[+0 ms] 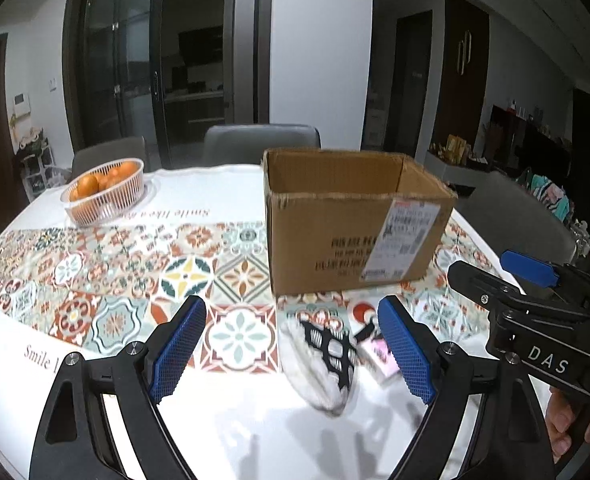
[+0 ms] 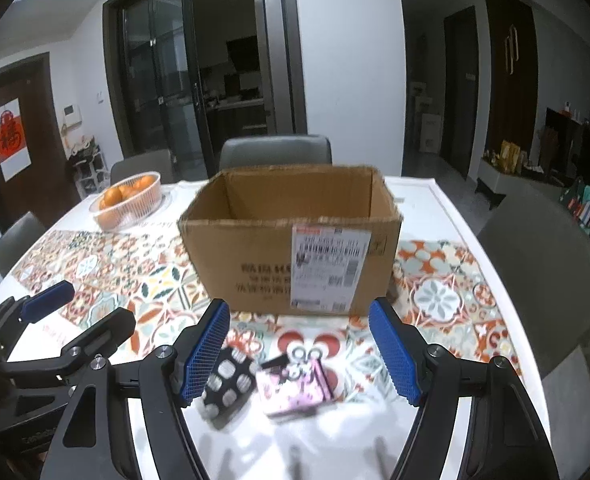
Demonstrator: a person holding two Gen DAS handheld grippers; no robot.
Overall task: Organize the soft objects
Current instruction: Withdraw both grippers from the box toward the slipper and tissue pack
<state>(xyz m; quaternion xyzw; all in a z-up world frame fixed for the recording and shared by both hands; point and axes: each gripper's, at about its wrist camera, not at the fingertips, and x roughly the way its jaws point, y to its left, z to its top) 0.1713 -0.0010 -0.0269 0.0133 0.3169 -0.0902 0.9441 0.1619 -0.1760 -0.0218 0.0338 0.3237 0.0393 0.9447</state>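
A white pillar (image 2: 347,52) stood behind the table (image 2: 451,216), flanked by dark glass sliding doors (image 2: 163,80). 3 grey chairs (image 2: 275,151) showed at the far side. A red poster (image 2: 10,138) hung on a brown door.

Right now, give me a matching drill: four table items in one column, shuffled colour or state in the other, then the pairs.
Items:
1. cardboard box
2. basket
3. black-and-white soft item
4. pink soft item

Descriptions:
A. holds oranges
B. open-topped, shipping label on front
C. lies between the right gripper's fingers
D. lies partly behind that gripper's left pad

Pairs: 1-B, 2-A, 3-D, 4-C
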